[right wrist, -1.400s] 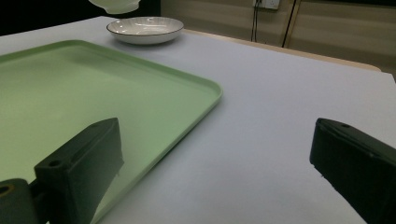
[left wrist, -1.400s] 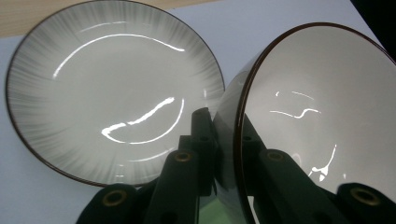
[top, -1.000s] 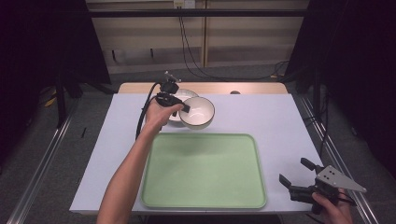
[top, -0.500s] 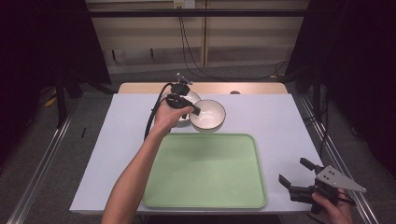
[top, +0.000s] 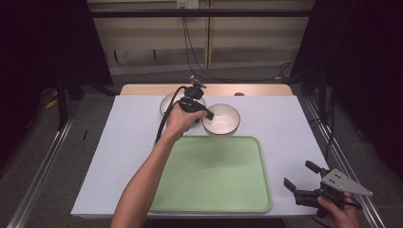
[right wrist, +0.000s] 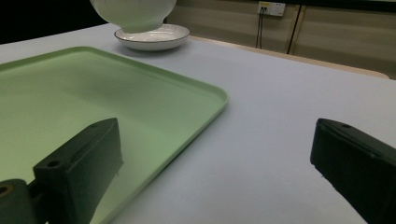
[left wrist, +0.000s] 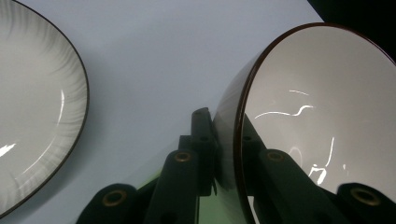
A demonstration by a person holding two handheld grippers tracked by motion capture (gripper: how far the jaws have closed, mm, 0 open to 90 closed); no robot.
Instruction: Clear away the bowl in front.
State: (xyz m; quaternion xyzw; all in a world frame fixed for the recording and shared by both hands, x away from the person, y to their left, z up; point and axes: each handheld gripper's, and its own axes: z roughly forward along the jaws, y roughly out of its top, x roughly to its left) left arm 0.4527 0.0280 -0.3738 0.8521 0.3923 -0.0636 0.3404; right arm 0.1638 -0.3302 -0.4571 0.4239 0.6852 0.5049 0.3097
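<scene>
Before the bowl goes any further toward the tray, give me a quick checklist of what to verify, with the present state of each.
1. Left gripper clamped on the bowl rim, one jaw inside, one outside: ok.
2. Bowl off the table: ok; the right gripper view shows it raised, in front of the plate.
3. Bowl clear of the plate: cannot tell; in that view they overlap.
4. Green tray free for a set-down: ok, nothing lies on it.
5. Right gripper out of the path: ok, open and off the tray's near right corner.
6. Bowl empty: ok, bare inside.
</scene>
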